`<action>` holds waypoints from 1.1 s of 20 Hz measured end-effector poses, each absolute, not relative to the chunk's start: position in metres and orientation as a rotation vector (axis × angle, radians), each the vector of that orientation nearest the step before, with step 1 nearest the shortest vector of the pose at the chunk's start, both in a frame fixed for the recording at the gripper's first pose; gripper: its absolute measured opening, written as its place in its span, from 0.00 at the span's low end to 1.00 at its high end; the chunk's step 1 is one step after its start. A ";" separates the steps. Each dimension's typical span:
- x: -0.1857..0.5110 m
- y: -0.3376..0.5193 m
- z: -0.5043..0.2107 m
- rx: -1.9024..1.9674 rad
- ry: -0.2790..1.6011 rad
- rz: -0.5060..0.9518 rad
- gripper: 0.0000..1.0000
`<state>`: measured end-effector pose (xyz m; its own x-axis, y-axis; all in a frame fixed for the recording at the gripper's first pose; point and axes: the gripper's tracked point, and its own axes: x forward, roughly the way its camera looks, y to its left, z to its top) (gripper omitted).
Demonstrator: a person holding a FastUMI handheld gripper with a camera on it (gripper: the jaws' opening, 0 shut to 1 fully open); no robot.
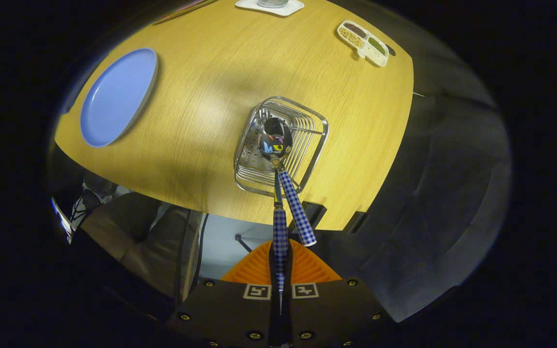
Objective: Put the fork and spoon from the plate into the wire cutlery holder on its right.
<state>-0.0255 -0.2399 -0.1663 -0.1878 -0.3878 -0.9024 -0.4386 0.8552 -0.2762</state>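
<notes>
The gripper (280,263) is closed on the checked handle of the spoon (275,137), bowl hanging over the wire holder (320,126), where another checked handle (298,209) already leans, right of the bare plate (116,96); next move, in my judgement: lower and release.

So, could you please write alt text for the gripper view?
The claw is shut on a checked-handled spoon, its bowl over the wire cutlery holder, where a second checked handle leans out. The blue plate lies bare to its left.
</notes>
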 end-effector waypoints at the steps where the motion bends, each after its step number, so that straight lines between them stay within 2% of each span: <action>1: -0.022 -0.239 -0.170 -0.630 1.812 0.059 0.01; 6: -0.009 -0.236 -0.178 -0.631 1.829 0.080 0.02; 7: -0.009 -0.237 -0.178 -0.630 1.829 0.087 0.09; 12: -0.001 -0.234 -0.178 -0.617 1.803 0.098 0.13; 14: 0.001 -0.233 -0.173 -0.608 1.780 0.099 0.30; 18: 0.003 -0.227 -0.168 -0.577 1.712 0.105 0.98; 22: 0.001 -0.222 -0.160 -0.567 1.659 0.092 0.97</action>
